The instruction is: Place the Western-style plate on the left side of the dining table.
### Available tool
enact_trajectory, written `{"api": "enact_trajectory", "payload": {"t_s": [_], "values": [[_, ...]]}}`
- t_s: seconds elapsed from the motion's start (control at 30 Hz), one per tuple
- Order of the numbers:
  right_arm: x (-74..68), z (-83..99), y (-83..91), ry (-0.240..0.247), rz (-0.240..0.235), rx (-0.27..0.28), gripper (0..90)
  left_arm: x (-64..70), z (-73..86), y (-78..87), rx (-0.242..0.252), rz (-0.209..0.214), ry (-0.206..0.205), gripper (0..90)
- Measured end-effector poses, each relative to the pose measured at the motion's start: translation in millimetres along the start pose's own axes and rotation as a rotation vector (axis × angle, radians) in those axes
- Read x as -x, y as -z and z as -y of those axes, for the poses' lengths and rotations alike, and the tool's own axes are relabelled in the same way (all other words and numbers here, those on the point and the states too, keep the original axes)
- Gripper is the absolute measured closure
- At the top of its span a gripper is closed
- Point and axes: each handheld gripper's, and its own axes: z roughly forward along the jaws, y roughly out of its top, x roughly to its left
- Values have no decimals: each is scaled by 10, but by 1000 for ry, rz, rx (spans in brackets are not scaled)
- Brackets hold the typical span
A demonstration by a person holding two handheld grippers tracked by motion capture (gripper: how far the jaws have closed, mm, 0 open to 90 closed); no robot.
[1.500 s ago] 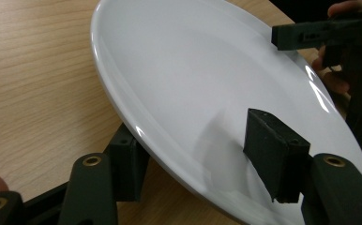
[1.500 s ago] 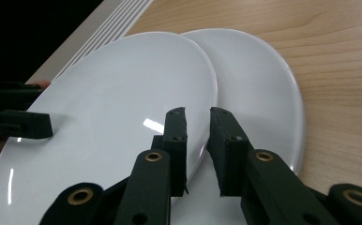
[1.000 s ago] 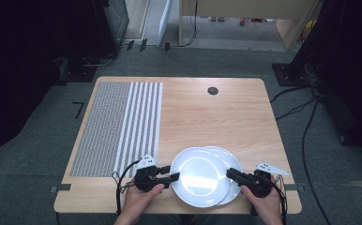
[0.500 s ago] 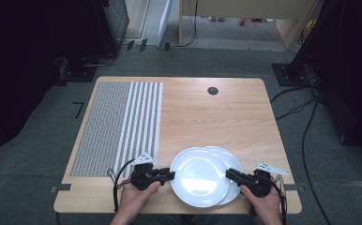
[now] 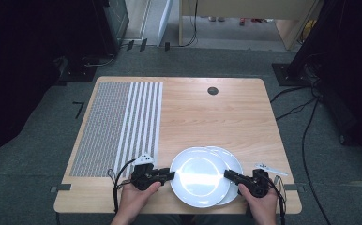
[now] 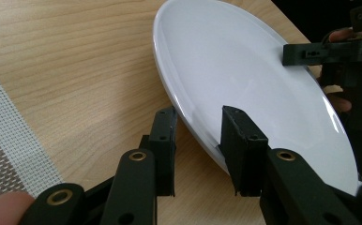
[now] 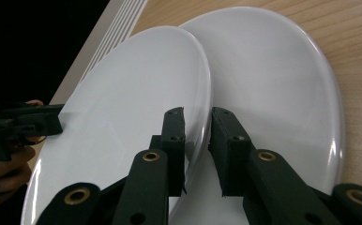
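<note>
I see two plain glossy white plates: the top plate point(image 5: 199, 176) and the lower plate point(image 5: 230, 161) under it, neither with any pattern. My left gripper point(image 5: 169, 176) and right gripper point(image 5: 228, 174) are black, with brass-coloured rivets on the fingers point(image 7: 174, 136). The tabletop point(image 5: 216, 119) is pale wood grain with a small black disc point(image 5: 212, 90) near the far edge. The mat point(image 5: 118, 124) along its left edge is grey-and-white weave, ending in white stripes.

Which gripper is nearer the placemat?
Left. The left gripper sits just beside the placemat at the top plate's left rim; the right gripper is across that plate.
</note>
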Motion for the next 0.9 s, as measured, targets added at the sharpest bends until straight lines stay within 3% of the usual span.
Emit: {"api": "enact_trajectory", "payload": {"t_s": [0.23, 0.37, 0.43, 0.57, 0.67, 0.77, 0.9], "values": [[0, 0, -4, -35, -16, 17, 787, 0, 9, -6, -2, -5, -1, 671], [-12, 17, -9, -63, -5, 8, 794, 6, 10, -2, -19, 20, 8, 678], [-7, 23, -10, -84, -7, 14, 803, 5, 9, -6, -20, 18, 10, 679], [22, 22, 14, -186, -51, 27, 845, 2, 15, -16, -24, 13, 14, 679], [62, 42, 26, -259, -75, 41, 863, 3, 6, -3, -24, 35, 38, 702], [77, 51, 37, -284, -91, 49, 872, 23, 6, -2, -19, 32, 31, 707], [35, 38, 78, -283, -91, 81, 882, 51, 7, -12, -14, 30, 26, 713]]}}
